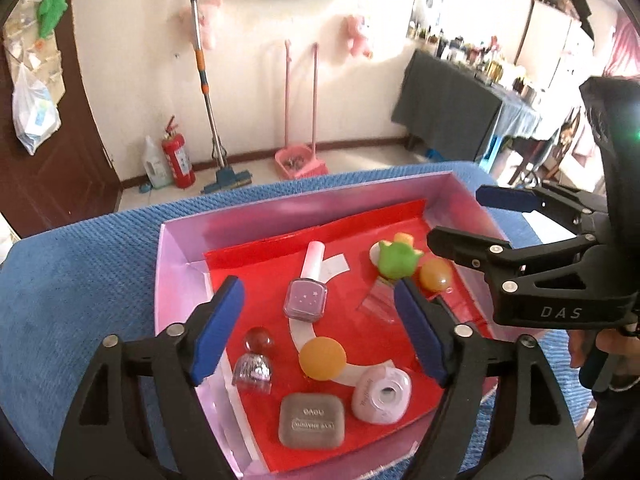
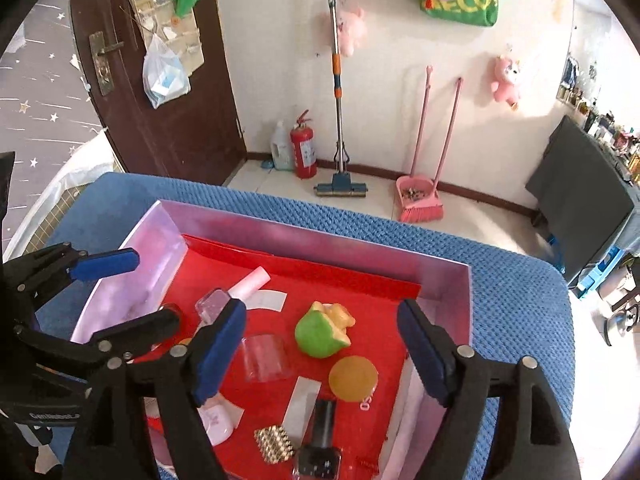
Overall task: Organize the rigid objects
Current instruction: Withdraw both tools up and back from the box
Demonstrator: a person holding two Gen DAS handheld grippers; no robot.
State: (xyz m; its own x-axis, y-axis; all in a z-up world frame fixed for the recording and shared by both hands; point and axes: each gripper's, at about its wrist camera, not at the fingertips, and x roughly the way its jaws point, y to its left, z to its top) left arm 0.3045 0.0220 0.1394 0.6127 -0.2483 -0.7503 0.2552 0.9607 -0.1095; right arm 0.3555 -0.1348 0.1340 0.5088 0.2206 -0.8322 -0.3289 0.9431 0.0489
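A pink box (image 1: pixel 176 264) with a red liner (image 1: pixel 360 236) holds small objects. In the left wrist view I see a nail polish bottle (image 1: pixel 306 300), an orange ball (image 1: pixel 322 358), a grey case (image 1: pixel 312 421), a pink round tape case (image 1: pixel 382 396), a green toy (image 1: pixel 396 257) and a second orange ball (image 1: pixel 435 275). My left gripper (image 1: pixel 320 336) is open above the bottle and ball. My right gripper (image 2: pixel 322 350) is open above the green toy (image 2: pixel 322 334), holding nothing. The box wall (image 2: pixel 320 240) also shows there.
The box sits on a blue textured cloth (image 1: pixel 80 300). A clear cap (image 2: pixel 266 358), a dark bottle (image 2: pixel 320 446) and a gold studded piece (image 2: pixel 274 444) lie in the box. Behind are a mop (image 1: pixel 208 92), fire extinguisher (image 1: pixel 178 158) and pink dustpan (image 1: pixel 298 162).
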